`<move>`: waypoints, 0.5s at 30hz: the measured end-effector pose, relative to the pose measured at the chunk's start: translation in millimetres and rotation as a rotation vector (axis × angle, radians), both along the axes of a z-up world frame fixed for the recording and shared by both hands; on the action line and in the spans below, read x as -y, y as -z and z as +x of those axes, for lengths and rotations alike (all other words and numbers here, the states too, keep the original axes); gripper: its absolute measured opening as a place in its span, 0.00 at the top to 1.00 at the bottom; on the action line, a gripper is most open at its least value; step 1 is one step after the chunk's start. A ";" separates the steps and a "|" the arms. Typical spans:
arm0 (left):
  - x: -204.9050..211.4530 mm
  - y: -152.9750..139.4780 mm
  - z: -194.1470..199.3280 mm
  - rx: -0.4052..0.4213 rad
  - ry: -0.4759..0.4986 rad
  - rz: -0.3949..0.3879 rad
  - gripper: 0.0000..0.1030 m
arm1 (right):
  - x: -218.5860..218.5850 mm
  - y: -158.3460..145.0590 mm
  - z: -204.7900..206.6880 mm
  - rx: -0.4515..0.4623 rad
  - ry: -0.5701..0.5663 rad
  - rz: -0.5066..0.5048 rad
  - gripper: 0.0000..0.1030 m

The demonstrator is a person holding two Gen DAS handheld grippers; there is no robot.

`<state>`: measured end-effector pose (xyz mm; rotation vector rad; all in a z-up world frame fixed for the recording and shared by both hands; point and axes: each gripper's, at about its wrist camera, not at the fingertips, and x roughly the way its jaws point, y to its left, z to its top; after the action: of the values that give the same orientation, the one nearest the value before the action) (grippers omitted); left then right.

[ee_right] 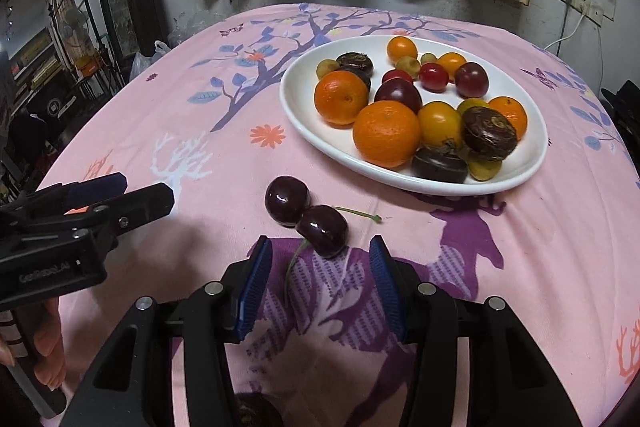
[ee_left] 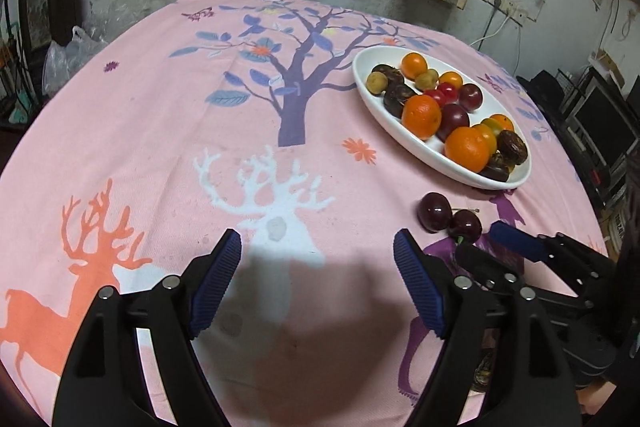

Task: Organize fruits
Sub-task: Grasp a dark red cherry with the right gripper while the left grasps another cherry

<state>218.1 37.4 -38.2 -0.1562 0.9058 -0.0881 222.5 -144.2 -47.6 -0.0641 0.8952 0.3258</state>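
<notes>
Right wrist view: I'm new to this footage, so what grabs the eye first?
The white plate heaped with oranges and dark fruits, far right on the pink cloth. Nearer, two cherries lie touching just beyond the open right gripper.

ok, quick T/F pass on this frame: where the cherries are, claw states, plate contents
1. Two dark cherries lie on the tablecloth, off the white plate. True.
2. The right claw is shut on a cherry. False: it is open, the nearer cherry just ahead of its fingertips.
3. The left claw is open and holds nothing. True.
4. The plate holds only oranges. False: plums, small tomatoes and dark brown fruits lie there too.
5. The cherries touch each other. True.
</notes>
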 end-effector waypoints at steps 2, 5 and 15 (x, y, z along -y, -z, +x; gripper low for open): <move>1.7 2.7 1.6 -0.005 0.010 0.008 0.25 | -3.4 3.8 4.9 -0.012 -0.007 -0.004 0.58; 5.2 4.4 1.7 -0.006 0.020 0.021 0.25 | -6.7 7.5 9.9 -0.014 -0.005 -0.020 0.71; 44.9 5.3 11.8 -0.004 0.120 0.074 0.25 | 31.3 -4.2 0.9 0.013 0.048 0.069 0.71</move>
<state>229.8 -7.5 -43.5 -0.0334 0.9207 -0.1657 223.4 -175.6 -43.4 0.0188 0.8708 0.3109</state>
